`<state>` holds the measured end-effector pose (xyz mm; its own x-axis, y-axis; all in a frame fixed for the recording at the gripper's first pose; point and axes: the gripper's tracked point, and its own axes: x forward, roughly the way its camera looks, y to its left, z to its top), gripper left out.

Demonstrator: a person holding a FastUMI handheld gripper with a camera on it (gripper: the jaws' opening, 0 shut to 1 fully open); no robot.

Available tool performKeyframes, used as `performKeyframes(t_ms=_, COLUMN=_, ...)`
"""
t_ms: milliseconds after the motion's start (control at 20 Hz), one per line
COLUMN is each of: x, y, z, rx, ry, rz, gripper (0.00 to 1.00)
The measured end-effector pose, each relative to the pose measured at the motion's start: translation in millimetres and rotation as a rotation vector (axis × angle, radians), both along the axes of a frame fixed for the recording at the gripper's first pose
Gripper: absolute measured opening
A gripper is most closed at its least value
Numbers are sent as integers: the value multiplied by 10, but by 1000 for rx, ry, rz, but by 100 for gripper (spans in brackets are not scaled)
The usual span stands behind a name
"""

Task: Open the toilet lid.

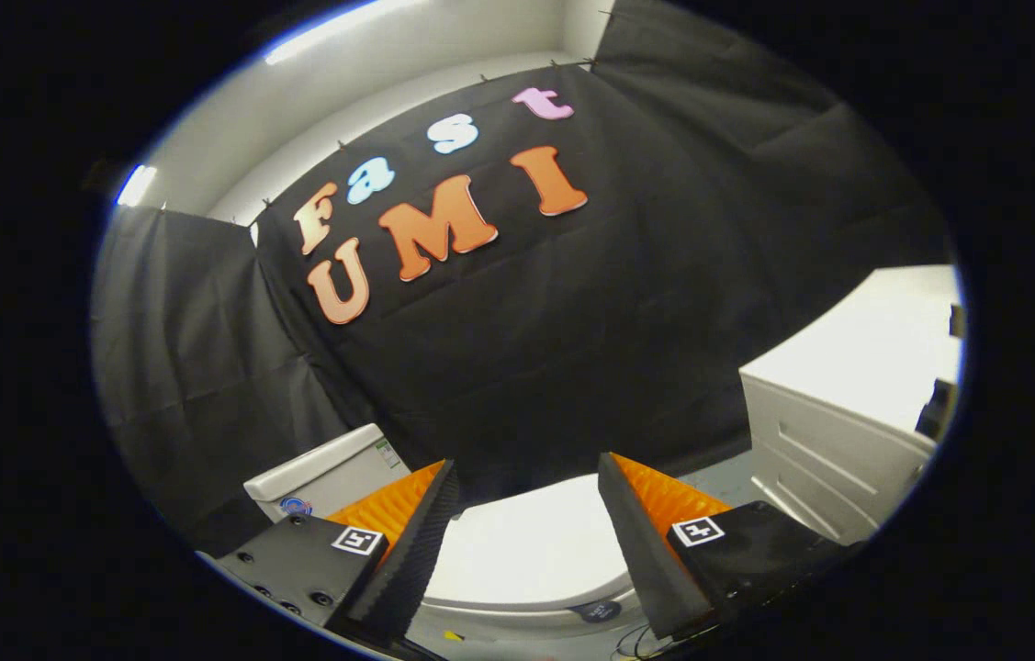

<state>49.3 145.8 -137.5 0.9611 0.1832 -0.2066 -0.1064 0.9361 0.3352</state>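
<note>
Fingers [444,514] apart, w/ closed toilet lid [526,551] btwn.

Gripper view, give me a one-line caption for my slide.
Open gripper poised above the closed toilet lid, its fingers spread and touching nothing, with the tank beyond and a white cabinet alongside.

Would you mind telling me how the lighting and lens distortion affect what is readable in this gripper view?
Gripper view: fisheye bends the cabinet and the booth wall; the white toilet lid is bright and nearly washed out between the open gripper fingers; the tank stays readable; ceiling lights glare above.
</note>
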Motion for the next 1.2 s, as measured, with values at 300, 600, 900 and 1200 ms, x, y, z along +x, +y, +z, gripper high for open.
performKeyframes(t_ms=300, x=-60, y=-178, z=-1038, rx=182, ry=192, rz=-13, gripper=98)
performKeyframes(t_ms=600, x=-55, y=-274, z=-1733, rx=356, ry=380, rz=-71, gripper=99)
performKeyframes(t_ms=900, x=-66, y=-284, z=-2119, rx=438, ry=511, rz=-108, gripper=98)
performKeyframes(t_ms=1200, x=-75, y=-255, z=-2502, rx=336, ry=610, rz=-122, gripper=99)
